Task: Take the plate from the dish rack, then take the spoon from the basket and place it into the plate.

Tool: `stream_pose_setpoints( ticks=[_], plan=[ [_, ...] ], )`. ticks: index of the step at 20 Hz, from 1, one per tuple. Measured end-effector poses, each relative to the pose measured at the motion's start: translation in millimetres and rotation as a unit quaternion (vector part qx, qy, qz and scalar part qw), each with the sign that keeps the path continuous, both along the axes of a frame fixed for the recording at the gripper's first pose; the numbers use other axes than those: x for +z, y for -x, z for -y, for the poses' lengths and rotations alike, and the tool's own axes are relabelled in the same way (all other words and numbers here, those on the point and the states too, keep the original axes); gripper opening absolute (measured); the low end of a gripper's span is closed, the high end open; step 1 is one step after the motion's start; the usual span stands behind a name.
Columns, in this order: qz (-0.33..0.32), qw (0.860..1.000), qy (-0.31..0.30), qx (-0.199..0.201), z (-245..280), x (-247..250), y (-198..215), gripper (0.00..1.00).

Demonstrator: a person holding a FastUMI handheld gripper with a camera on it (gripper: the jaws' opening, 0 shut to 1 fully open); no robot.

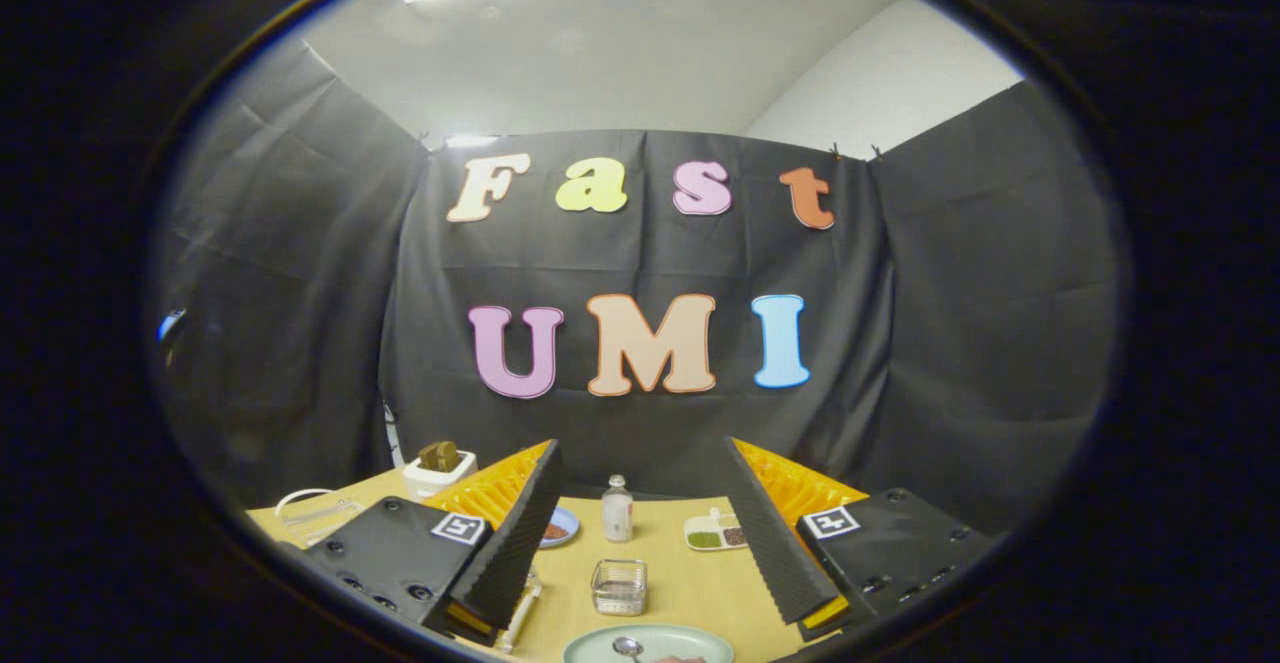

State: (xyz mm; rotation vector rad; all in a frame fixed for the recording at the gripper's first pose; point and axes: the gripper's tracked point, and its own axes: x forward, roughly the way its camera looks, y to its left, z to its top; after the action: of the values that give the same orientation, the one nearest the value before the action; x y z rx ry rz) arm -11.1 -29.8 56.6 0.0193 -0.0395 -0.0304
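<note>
Green plate point(690, 642) holding spoon point(628, 647) lies near, below raised gripper point(640, 568), fingers spread wide, gripping nothing.

- The plate point(648, 643), pale green and round, lies flat near the table's point(690, 583) front edge.
- The spoon point(628, 648), shiny metal, rests in the plate, bowl up.
- The basket point(619, 586), small, clear and square, stands upright just behind the plate, toward mid-table.

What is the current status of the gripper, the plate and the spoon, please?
Gripper open, holding nothing. Spoon lies in pale green plate on the table, between the fingers. Wire basket just beyond the plate. Nothing in the way.
</note>
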Motion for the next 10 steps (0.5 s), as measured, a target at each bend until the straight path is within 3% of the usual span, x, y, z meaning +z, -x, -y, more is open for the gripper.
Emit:
stream_pose_setpoints(
  ticks=[10],
  plan=[
    [-0.003,1.0,-0.009,-0.006,2.0,-2.8,-2.8,0.98]
  ],
)
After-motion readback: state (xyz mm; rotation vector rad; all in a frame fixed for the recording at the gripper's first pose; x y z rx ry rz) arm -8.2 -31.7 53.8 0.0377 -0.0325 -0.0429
